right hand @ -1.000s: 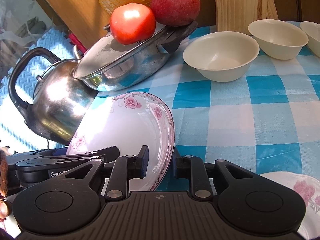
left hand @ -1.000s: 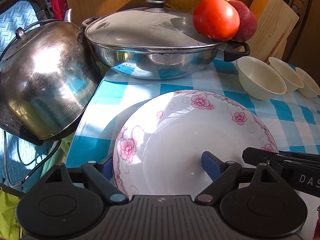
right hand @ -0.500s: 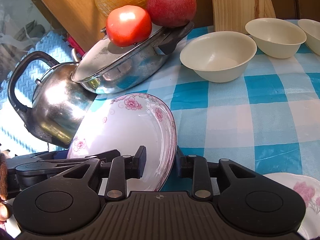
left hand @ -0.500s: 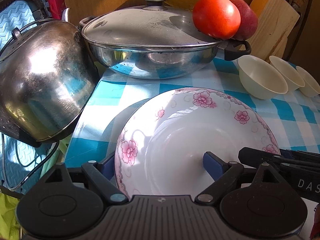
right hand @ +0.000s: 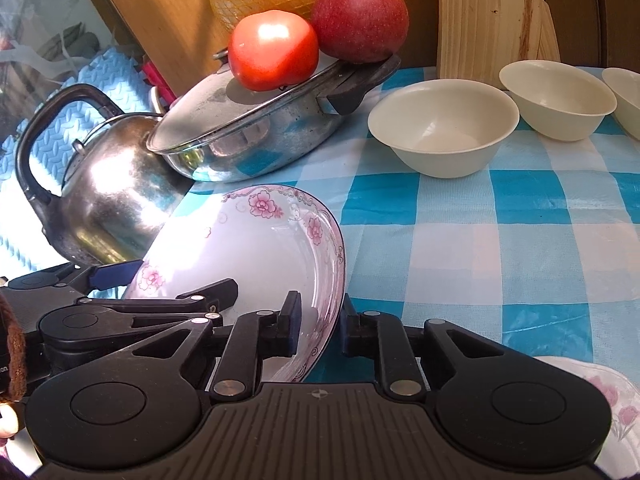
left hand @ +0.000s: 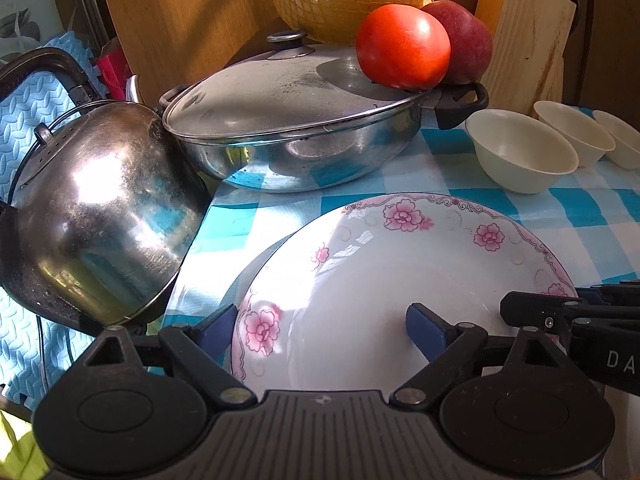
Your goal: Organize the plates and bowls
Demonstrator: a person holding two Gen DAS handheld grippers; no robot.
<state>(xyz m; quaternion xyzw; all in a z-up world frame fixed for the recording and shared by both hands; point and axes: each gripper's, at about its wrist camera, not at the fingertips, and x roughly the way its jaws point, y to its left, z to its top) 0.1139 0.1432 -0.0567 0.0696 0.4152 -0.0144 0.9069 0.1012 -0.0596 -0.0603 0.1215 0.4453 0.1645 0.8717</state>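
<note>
Right gripper (right hand: 318, 330) has just been closing, its fingers pinching the floral plate's (right hand: 248, 248) near rim, plate tilted up off the counter (right hand: 480, 240). Left gripper (left hand: 320, 330) straddles the other rim wide, not gripping. I'd seat both before lifting, clear of the kettle (left hand: 104, 208) on its left.

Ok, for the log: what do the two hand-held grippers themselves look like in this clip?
Both are matte black plastic. The left hand-held gripper has a ribbed body, two round discs at its sides, angular linkage arms with silver pivot pins, and blue pads on its fingers. The right hand-held gripper has the same build. White lettering runs along the side of each. No cables show.
</note>
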